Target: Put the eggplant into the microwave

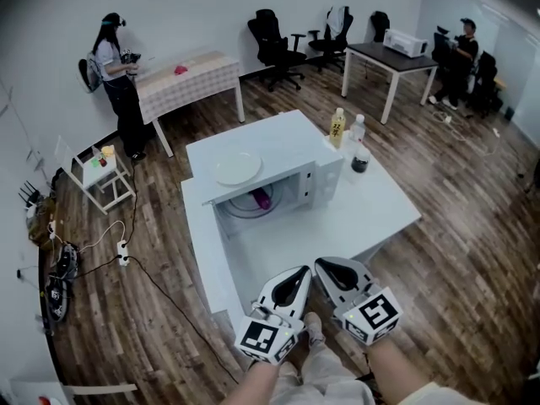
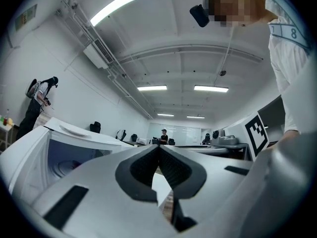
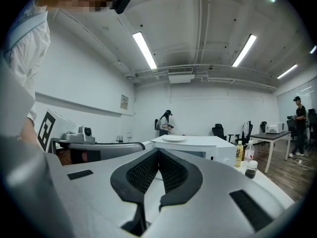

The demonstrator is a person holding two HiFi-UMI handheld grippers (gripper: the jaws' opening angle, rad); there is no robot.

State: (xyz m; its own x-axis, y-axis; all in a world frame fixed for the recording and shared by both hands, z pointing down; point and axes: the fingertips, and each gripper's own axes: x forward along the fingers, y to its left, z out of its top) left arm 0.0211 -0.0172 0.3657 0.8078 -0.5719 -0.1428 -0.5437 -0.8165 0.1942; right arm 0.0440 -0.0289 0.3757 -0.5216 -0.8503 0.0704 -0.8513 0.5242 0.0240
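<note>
Wood-plank floor [image 1: 456, 226] all round, and in the middle of the room stands the white table [image 1: 371, 218] with the white microwave [image 1: 287, 133] on it, its door [image 1: 325, 182] swung wide open. Inside the cavity there's the eggplant [image 1: 262, 198], a small purple shape that looks to be lying on the turntable, though it's too small in the head view to be sure how it sits. On the microwave's roof rests a white plate [image 1: 239, 169]. Just beside the open door on the table stand a yellow-labelled bottle [image 1: 337, 128], a clear bottle [image 1: 357, 129] and a small dark jar [image 1: 360, 160]. Down at the near edge of the table, the left gripper [image 1: 299, 275] and the right gripper [image 1: 329, 268] sit side by side, well apart from the microwave, both pointing toward it. Left gripper view: the jaws are clenched together, the ribbed pads [image 2: 146, 167] meeting at the tip with nothing between them. Right gripper view tells the same tale: pads [image 3: 143, 171] pressed tip to tip, empty. Off in the far left corner a person [image 1: 118, 83] stands at a table with a checked cloth [image 1: 190, 78], and black office chairs [image 1: 272, 45] line the back wall.
</note>
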